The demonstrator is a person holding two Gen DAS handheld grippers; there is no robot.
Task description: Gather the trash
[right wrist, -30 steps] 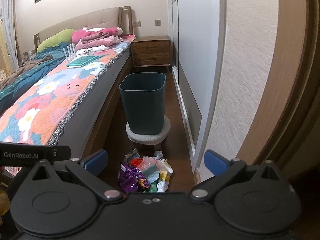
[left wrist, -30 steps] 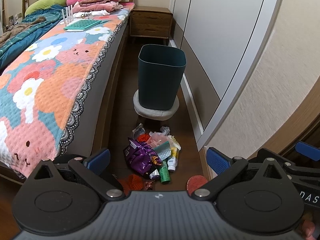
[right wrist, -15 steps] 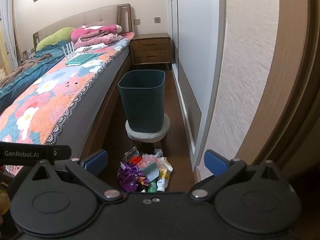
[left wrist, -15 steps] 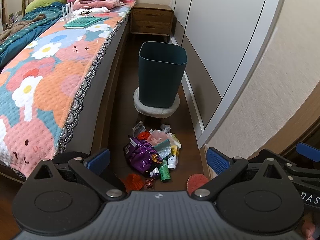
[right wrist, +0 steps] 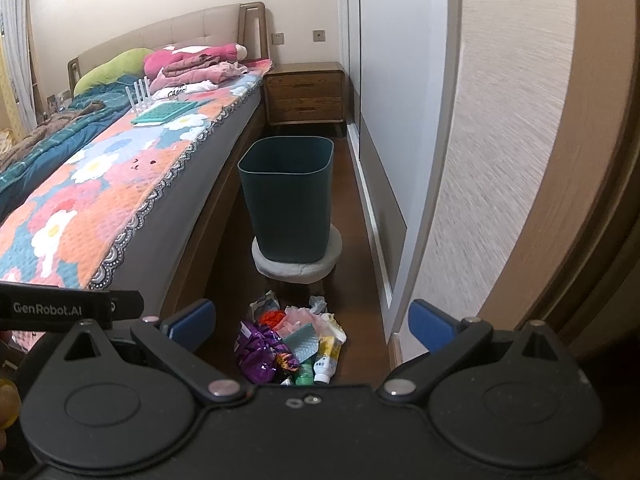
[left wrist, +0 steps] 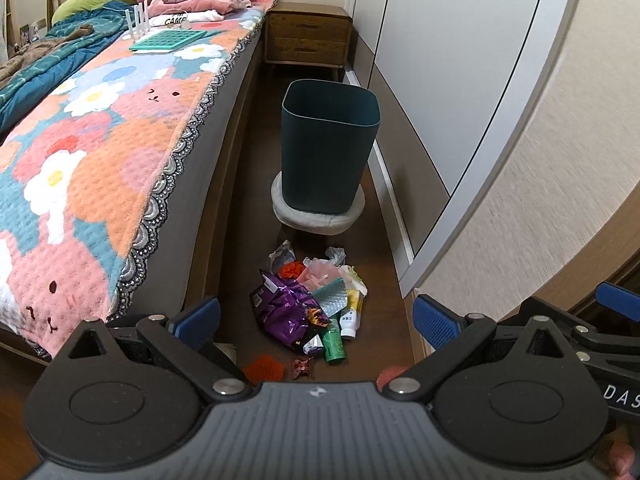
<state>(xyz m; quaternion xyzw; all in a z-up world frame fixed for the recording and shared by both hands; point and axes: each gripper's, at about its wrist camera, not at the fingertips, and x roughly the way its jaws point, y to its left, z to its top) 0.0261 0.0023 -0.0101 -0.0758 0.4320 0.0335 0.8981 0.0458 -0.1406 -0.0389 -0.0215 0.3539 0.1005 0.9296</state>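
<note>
Wooden floor (left wrist: 256,200); trash pile (left wrist: 308,308) before bin (left wrist: 326,152).

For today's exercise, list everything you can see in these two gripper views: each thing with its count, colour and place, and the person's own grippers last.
Bin: one, dark teal, on the stool.
Stool: one, grey, round, on the floor.
Trash pile: one, mixed wrappers and tubes, floor before the stool.
Purple wrapper: one, pile's left.
Green tube: one, pile's near edge.
Bed: one, floral cover, left.
Nightstand: one, wooden, beyond the bin.
Left gripper: open, empty.
Right gripper: open, empty.
</note>
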